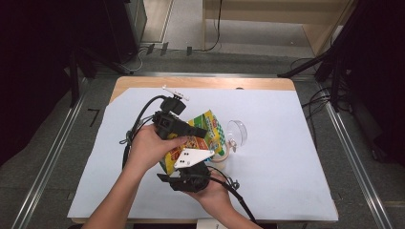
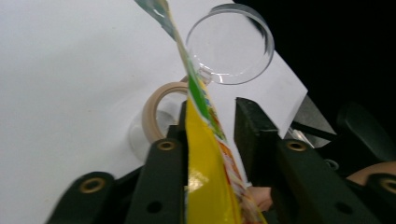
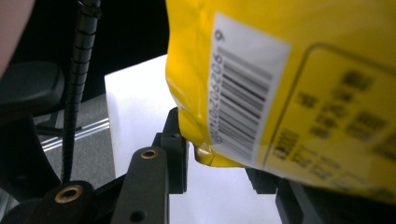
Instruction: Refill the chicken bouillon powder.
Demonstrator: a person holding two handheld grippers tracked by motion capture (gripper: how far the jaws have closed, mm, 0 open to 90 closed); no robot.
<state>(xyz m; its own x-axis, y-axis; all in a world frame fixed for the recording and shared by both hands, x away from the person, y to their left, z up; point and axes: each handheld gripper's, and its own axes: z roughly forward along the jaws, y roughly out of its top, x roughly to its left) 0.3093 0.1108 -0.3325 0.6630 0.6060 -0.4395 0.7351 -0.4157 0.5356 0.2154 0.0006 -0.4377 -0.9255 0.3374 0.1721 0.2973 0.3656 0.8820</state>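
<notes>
A yellow snack bag (image 1: 206,125) is held up over the middle of the white-covered table. My left gripper (image 1: 201,132) reaches it from the left. In the left gripper view the bag (image 2: 205,177) runs edge-on between the jaws of the left gripper (image 2: 215,114). It lies against one jaw, while the other stands clear with a gap, so this gripper is open. My right gripper (image 1: 191,167) comes up from below, under its grey plate. In the right gripper view the bag's barcoded lower corner (image 3: 233,107) sits pinched in the right gripper (image 3: 217,161); the far jaw is partly hidden.
A clear plastic cup (image 1: 237,132) lies on its side just right of the bag, its mouth seen close up beyond the jaws (image 2: 229,44). A roll of tan tape (image 1: 223,153) (image 2: 156,105) lies beside it. White paper (image 1: 286,157) covers the table; cables trail from both grippers.
</notes>
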